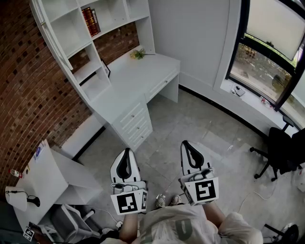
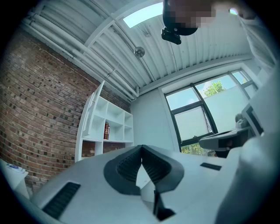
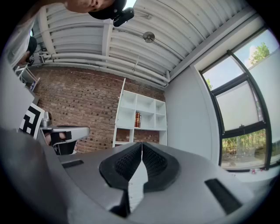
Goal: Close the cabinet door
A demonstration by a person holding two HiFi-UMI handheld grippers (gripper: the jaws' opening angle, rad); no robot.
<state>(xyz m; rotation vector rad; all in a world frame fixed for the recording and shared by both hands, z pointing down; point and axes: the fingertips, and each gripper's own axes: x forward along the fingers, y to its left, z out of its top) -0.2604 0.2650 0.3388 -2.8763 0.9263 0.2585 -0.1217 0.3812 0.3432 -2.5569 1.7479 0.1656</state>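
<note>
— Since the left gripper and right gripper are both pinched together, what do they hold?
— Nothing. The door stands open on the shelf, far from them.

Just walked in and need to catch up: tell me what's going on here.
A person stands some way back from the white desk, holding a left gripper and a right gripper out in front. Both grippers are shut with nothing between their jaws. The cabinet door at the upper left of the shelf unit above the desk stands swung open. Neither gripper touches it, so the closing is not yet done.
</note>
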